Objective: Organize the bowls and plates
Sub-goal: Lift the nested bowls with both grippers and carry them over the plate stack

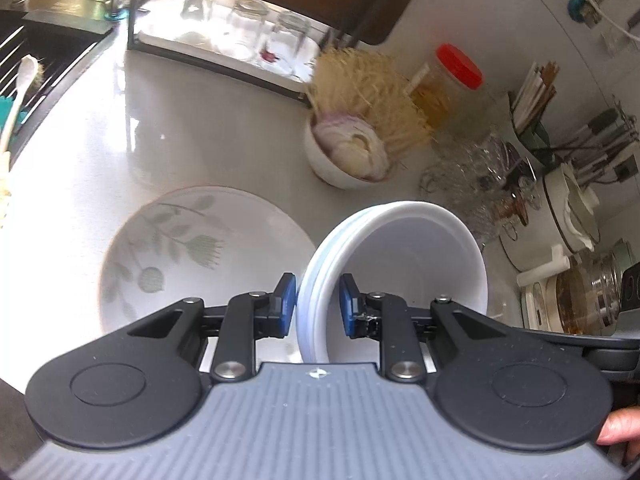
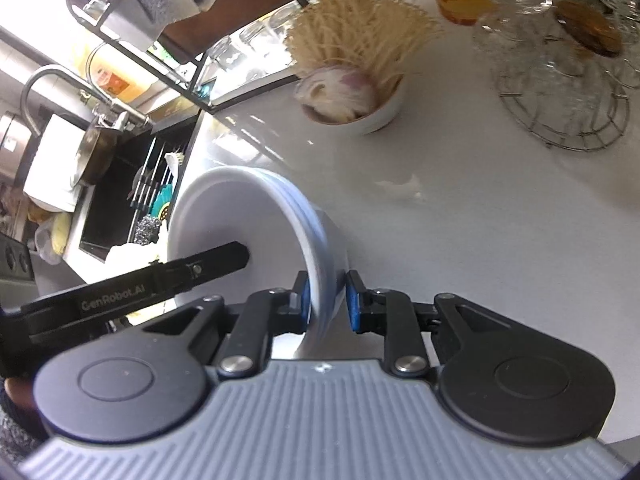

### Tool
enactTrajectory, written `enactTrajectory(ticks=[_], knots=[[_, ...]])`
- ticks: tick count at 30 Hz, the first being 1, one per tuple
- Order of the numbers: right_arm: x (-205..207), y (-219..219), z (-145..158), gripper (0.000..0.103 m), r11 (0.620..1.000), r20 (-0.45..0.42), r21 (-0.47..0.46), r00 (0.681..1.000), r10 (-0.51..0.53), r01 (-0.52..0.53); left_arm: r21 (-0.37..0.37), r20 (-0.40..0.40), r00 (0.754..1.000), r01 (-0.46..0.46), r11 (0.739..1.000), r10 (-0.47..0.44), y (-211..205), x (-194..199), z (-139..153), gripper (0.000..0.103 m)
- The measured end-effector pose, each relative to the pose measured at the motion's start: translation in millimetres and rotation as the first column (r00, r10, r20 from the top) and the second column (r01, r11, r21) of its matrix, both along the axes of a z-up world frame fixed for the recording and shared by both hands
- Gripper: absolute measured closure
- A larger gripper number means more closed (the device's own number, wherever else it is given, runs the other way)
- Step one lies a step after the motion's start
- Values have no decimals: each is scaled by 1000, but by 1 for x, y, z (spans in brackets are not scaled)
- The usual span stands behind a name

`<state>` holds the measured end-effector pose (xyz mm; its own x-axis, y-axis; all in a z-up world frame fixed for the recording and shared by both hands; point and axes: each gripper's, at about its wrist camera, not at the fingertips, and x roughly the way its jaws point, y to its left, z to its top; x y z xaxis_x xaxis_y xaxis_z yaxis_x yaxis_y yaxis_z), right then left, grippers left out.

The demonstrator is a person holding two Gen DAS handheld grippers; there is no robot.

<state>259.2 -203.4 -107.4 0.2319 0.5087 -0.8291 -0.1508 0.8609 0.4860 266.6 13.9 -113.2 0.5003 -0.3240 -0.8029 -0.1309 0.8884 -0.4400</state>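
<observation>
Over the pale glossy countertop [image 1: 168, 120], a stack of plain white ceramic bowls [image 1: 404, 256] hangs tipped on edge, carried between both tools. Left gripper [image 1: 318, 304] has its blue pads clamped on the near rim; right gripper [image 2: 329, 300] pinches the opposite rim the same way, so the stack is shared evenly and neither hand is nearer. Its open mouth faces sideways, toward the right gripper in the left view, with the left tool's black finger reaching across the bowl's inside in the right view.

Just beside the stack, lower left in the left view, lies a round white plate with a green leaf print [image 1: 192, 248], flat on the counter. That looks the likely landing spot, though it's only a guess.

Beyond: a white bowl of sliced onion and dry noodles [image 1: 352, 148], a red-lidded jar [image 1: 448, 84], glass jars on a dark rack [image 1: 240, 20], and a black sink [image 2: 132, 192].
</observation>
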Motion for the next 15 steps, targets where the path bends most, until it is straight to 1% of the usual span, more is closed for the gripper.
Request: enactTrajectory(ticks=[6,15], knots=[[6,29,-7,80,999,-8,-15,999,49,-49,0,-8,999,-47,999,47,26,-5,-8,77],[14,64,-28,81,996,-47,-25,995,90,-91,-2,-67,992,-107,994,107,58,-9,-34,77]])
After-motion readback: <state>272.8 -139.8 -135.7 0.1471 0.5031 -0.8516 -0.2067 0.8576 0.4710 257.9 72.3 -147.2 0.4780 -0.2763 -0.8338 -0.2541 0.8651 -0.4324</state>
